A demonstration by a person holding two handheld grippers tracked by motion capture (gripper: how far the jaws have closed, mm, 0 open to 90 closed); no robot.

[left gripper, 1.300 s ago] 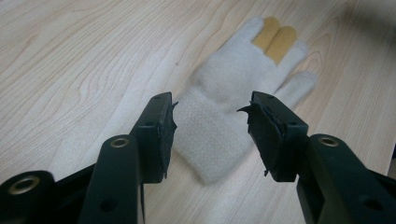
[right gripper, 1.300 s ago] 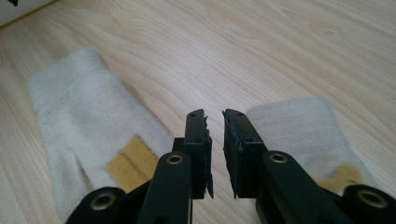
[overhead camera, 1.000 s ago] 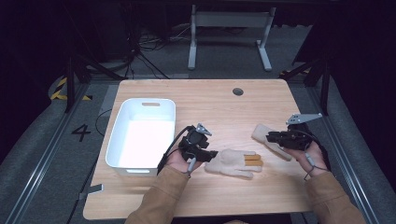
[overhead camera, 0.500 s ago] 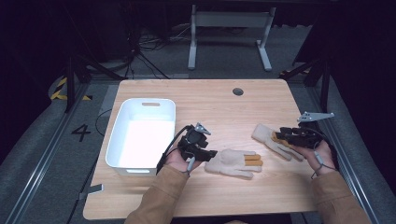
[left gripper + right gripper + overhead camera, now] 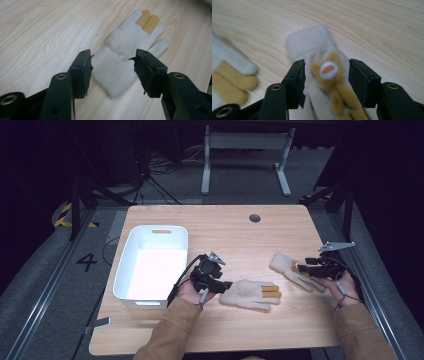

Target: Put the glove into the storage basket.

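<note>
Two cream knit gloves lie on the wooden table (image 5: 235,235). The left glove (image 5: 248,294) (image 5: 125,47) has two tan fingers and lies flat. Its cuff sits between the jaws of my left gripper (image 5: 224,285) (image 5: 113,65), which stands open with a gap at the right pad. The right glove (image 5: 284,264) (image 5: 310,41) carries a tan bear face. My right gripper (image 5: 300,268) (image 5: 327,75) hangs low over it, jaws on either side of the bear face. Those jaws have just been opening, and the pads stand off the glove.
A white plastic bin (image 5: 131,265) stands at the table's left, close to my left hand. A round cable hole (image 5: 255,218) sits at the back of the table. Bare wood stretches across the back half, and dark floor and rails surround the table.
My right gripper has slid a little to the right and lower, and its jaws have spread apart over the bear glove. The left gripper and its glove stay put.
</note>
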